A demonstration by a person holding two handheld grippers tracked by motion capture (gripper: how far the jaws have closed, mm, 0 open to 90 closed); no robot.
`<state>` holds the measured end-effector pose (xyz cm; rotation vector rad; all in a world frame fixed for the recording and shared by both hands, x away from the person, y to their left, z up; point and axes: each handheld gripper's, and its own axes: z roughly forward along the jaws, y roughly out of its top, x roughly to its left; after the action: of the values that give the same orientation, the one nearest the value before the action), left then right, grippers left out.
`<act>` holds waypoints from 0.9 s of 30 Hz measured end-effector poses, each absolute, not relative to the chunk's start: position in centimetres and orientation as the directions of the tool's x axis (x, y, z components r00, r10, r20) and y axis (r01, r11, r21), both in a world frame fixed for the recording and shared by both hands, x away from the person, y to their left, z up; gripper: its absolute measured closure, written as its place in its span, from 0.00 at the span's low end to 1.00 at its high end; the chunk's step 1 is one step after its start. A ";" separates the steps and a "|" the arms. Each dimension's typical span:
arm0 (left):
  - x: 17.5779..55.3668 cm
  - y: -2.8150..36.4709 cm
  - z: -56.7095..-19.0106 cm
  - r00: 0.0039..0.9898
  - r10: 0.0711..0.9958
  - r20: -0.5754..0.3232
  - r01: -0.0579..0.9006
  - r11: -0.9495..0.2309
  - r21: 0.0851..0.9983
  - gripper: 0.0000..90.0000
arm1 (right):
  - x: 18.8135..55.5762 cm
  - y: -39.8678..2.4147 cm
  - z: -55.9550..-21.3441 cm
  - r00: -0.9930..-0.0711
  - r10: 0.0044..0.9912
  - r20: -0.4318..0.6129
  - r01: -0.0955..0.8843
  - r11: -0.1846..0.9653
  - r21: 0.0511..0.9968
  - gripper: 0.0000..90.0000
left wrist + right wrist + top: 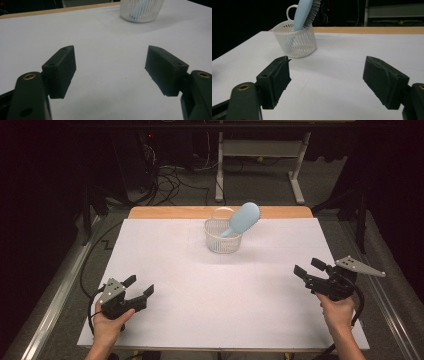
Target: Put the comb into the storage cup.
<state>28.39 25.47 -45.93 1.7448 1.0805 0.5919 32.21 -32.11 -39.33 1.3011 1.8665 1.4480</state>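
Both tongs wide apart and empty over the white tabletop (200,295)

The left tongs (139,288) sit low at the near left corner, held from behind and aimed inward; the right tongs (310,268) hover at the right edge, pointing left. Well apart from both, a pale-blue plastic hairbrush (242,220) stands tilted, handle down, in the white slotted plastic basket (222,242) near the far edge.

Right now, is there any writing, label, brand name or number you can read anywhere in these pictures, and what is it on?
None can be read: the white basket, the light blue hairbrush standing in it, the white table cover, the left gripper and the right gripper carry no legible text.
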 end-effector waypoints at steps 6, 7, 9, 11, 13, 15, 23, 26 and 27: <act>28.4 25.5 -45.9 0.489 0.869 -0.082 0.401 -0.141 0.905 0.29 | 31.9 -32.2 -39.5 -0.462 0.866 0.192 0.402 0.012 0.916 0.25; 28.4 25.5 -45.9 0.489 0.868 -0.082 0.401 -0.140 0.905 0.29 | 31.8 -32.2 -39.5 -0.463 0.865 0.191 0.402 0.013 0.916 0.25; 28.4 25.4 -45.9 0.489 0.869 -0.081 0.401 -0.141 0.905 0.29 | 31.7 -32.2 -39.6 -0.463 0.865 0.194 0.402 0.010 0.916 0.25; 28.4 25.4 -45.9 0.489 0.869 -0.081 0.401 -0.141 0.905 0.29 | 31.6 -32.3 -39.7 -0.462 0.865 0.195 0.403 0.009 0.915 0.25; 28.4 25.4 -45.9 0.488 0.869 -0.082 0.400 -0.140 0.906 0.29 | 31.4 -32.3 -39.8 -0.462 0.865 0.196 0.405 0.009 0.914 0.25; 28.4 25.4 -45.9 0.488 0.869 -0.081 0.401 -0.140 0.905 0.29 | 31.3 -32.3 -39.9 -0.462 0.865 0.197 0.406 0.009 0.914 0.25; 28.4 25.4 -45.9 0.488 0.869 -0.083 0.401 -0.139 0.905 0.29 | 30.5 -32.5 -40.5 -0.466 0.866 0.181 0.393 0.019 0.920 0.23; 28.4 25.4 -45.9 0.489 0.869 -0.082 0.401 -0.140 0.905 0.29 | 30.4 -32.5 -40.6 -0.469 0.864 0.181 0.391 0.020 0.920 0.23; 28.4 25.4 -45.9 0.489 0.869 -0.082 0.401 -0.140 0.905 0.29 | 30.3 -32.5 -40.6 -0.470 0.864 0.182 0.392 0.020 0.920 0.23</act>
<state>28.36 25.35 -45.92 1.7428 1.0817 0.5901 30.29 -32.46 -40.61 1.2778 1.8700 1.4481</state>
